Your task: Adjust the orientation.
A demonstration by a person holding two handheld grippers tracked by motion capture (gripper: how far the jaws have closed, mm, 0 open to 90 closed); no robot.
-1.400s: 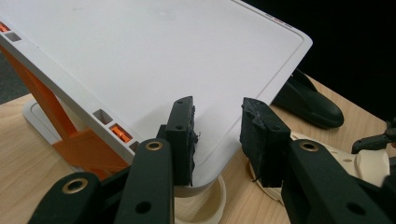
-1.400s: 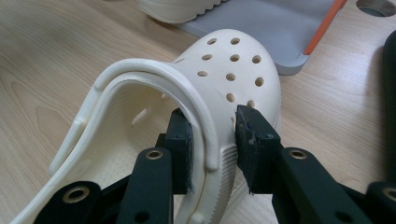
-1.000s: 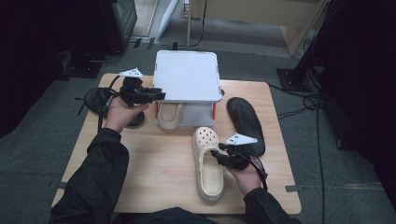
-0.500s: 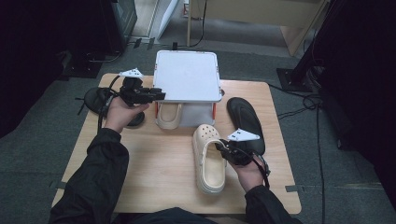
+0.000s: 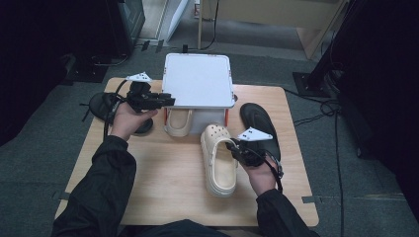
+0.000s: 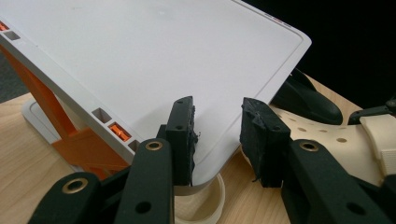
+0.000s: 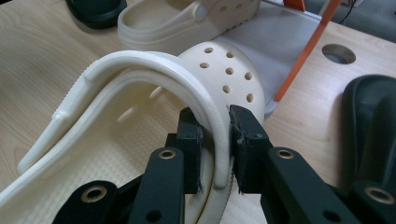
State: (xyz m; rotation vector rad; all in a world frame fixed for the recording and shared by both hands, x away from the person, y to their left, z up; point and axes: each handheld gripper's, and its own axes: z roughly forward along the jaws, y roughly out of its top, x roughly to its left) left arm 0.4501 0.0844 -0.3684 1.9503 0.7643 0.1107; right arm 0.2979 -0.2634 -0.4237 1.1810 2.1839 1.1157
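Firmly, the right gripper has its jaws pressed on the strap of a cream clog, which lies on the wooden table with a black sandal just beyond that gripper's outer side. Meanwhile the left gripper hangs with its jaws parted and nothing between them, at the near corner of a white rack's top shelf. Beneath that shelf, just ahead of the jaws, sits a second cream clog, and another black sandal lies behind the left hand.

Desk: pale wood grain. Clog: cream matt foam, holed. Rack: smooth white plastic, orange legs. Sandal: black, matt.
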